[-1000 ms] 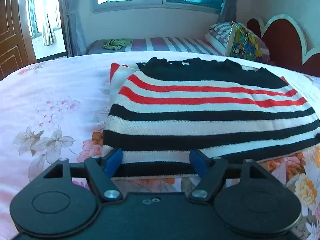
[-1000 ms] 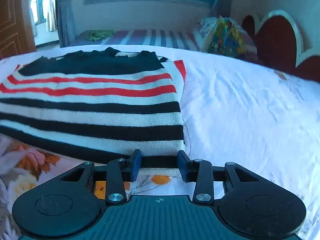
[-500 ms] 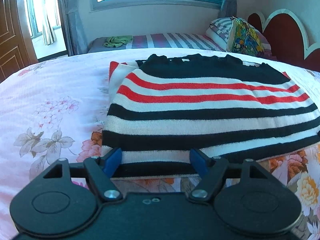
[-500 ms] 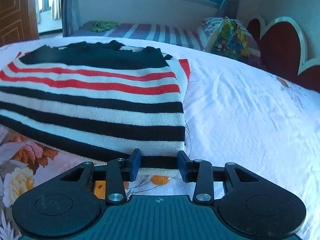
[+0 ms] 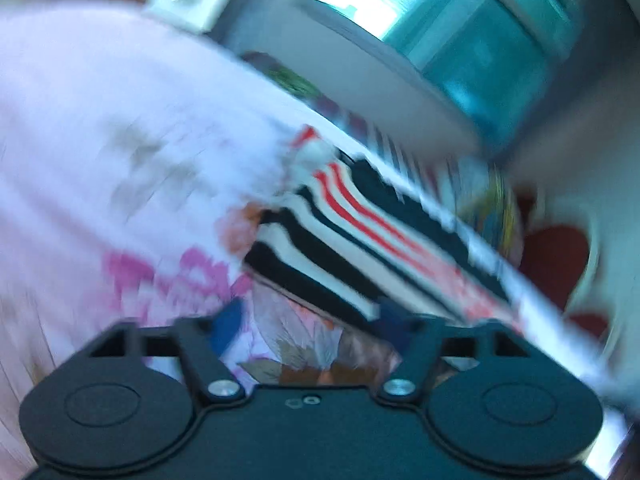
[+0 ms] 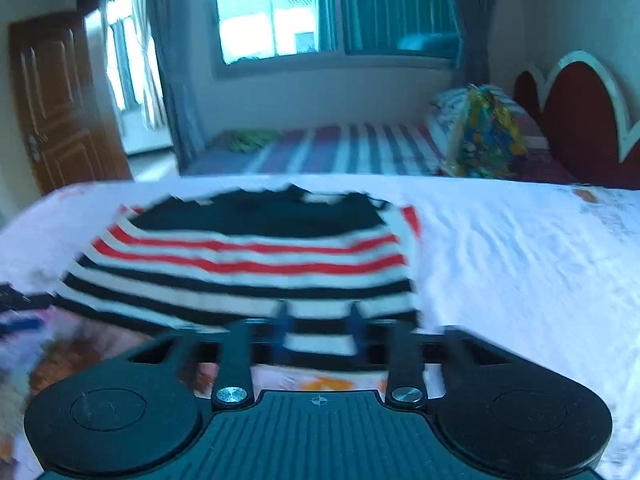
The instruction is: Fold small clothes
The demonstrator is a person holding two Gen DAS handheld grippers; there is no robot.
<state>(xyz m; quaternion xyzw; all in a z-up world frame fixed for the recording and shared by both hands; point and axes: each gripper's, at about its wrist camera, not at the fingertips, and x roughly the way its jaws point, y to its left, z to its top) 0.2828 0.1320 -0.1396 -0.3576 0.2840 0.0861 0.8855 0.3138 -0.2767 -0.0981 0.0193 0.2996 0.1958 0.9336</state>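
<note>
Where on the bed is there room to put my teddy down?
Bare white bedspread lies right of the striped sweater, toward the red headboard. The near left edge is crowded: sweater hem and both grippers.

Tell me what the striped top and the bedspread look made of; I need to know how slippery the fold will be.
The top looks like a soft matte knit, probably wool or acrylic: thick stripes, a ribbed hem, no sheen. The bedspread looks like thin woven cloth with a printed floral pattern, rippled into fine wrinkles with a slight sheen, maybe polyester or cotton blend. Blur hides the weave, so both are guesses.
</note>
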